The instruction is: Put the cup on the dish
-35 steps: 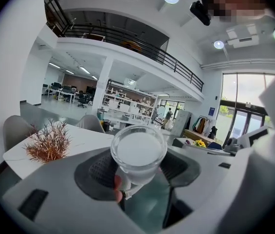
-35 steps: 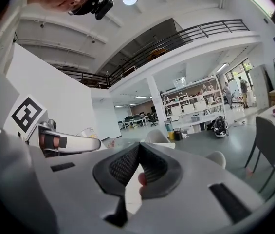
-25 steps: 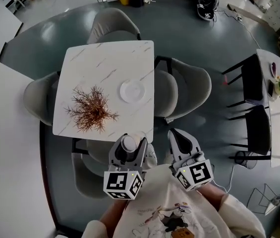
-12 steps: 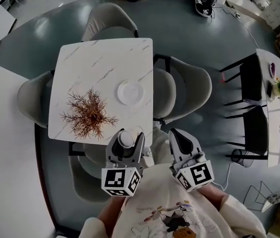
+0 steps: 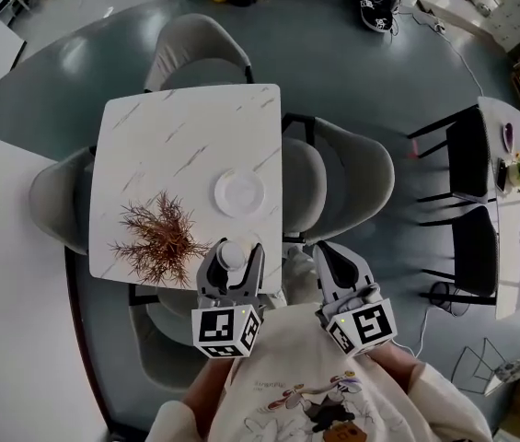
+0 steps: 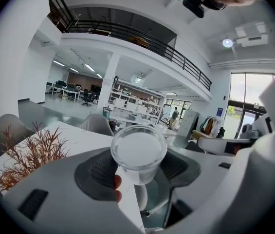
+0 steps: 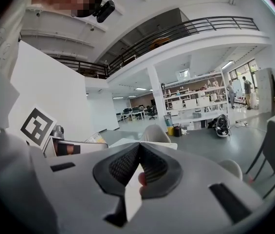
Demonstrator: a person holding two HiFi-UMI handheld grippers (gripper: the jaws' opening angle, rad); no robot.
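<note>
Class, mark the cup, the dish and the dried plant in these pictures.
cup (image 6: 138,152), left gripper view, on its wide round end.
dish (image 5: 238,193), head view, on its bare centre.
dried plant (image 5: 158,242), head view, on the middle of its twigs.

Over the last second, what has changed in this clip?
The left gripper, still shut on the cup, has come forward to the table's near edge, narrowing the gap to the dish. Nothing was let go. The right gripper stays shut and empty; dish and dried plant unmoved.
</note>
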